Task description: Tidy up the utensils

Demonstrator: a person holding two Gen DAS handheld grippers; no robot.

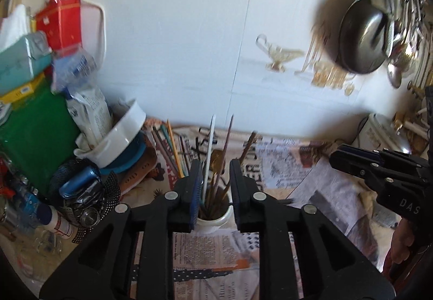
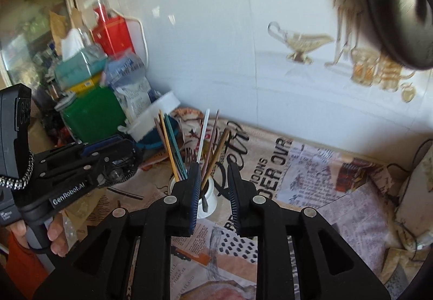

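Both the left gripper and right gripper hover with jaws apart and empty near the small white ceramic cup of upright chopsticks.

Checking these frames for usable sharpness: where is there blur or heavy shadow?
Left wrist view: the hanging pan and the boxes at left are smeared, while the cup of sticks is fairly sharp. Right wrist view: the pan is blurred, casting a dark shadow on the wall.

Sticks standing in a cup on newspaper, boxes piled left, pan hanging right, wall behind
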